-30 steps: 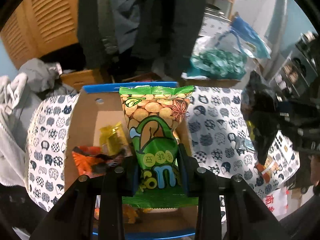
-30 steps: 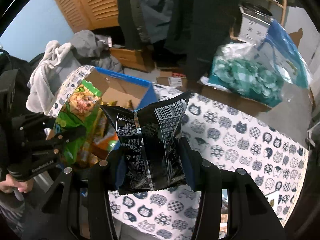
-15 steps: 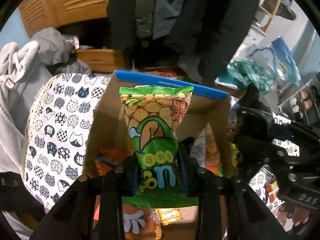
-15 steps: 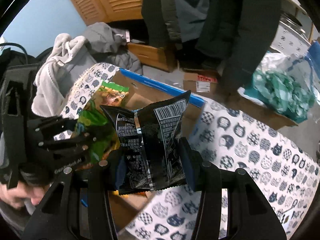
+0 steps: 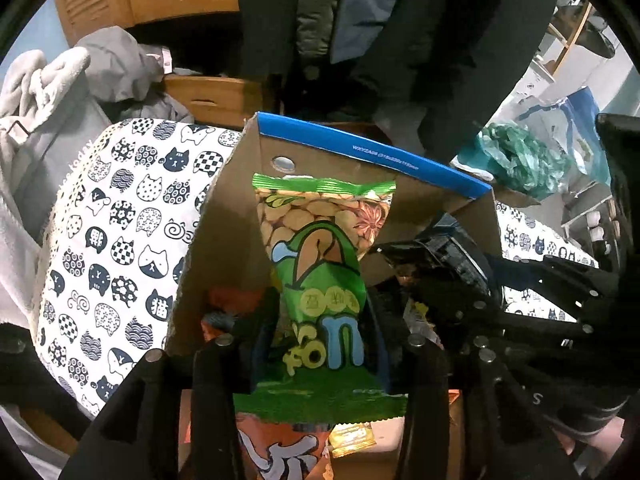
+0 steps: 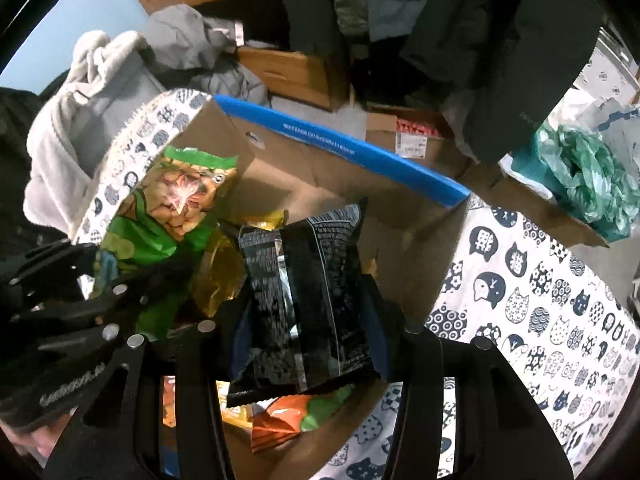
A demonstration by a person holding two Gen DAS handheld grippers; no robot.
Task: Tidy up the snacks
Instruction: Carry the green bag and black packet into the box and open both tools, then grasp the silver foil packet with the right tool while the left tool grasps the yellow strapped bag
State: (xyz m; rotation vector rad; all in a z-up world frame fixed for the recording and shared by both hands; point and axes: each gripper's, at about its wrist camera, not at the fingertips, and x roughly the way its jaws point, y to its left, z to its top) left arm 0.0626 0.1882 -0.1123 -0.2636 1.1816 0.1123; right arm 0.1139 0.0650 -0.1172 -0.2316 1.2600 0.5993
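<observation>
My left gripper point(image 5: 320, 344) is shut on a green peanut snack bag point(image 5: 324, 264) and holds it upright over the open cardboard box point(image 5: 368, 156) with a blue rim. My right gripper point(image 6: 304, 328) is shut on a black snack bag point(image 6: 308, 296) and holds it over the same box point(image 6: 340, 152), just right of the left gripper. The green bag also shows in the right wrist view point(image 6: 168, 216). Orange point(image 5: 280, 452) and yellow point(image 6: 220, 272) snack packets lie inside the box.
The box stands on a table with a cat-print cloth point(image 5: 116, 240) point(image 6: 540, 300). Grey clothes point(image 5: 52, 92) pile at the left, dark coats point(image 5: 400, 20) hang behind, and a teal plastic bag point(image 6: 592, 176) sits at the right.
Both grippers have moved over the box with their bags: the left one rightward and lower, the right one leftward until the black bag hangs above the box's inside.
</observation>
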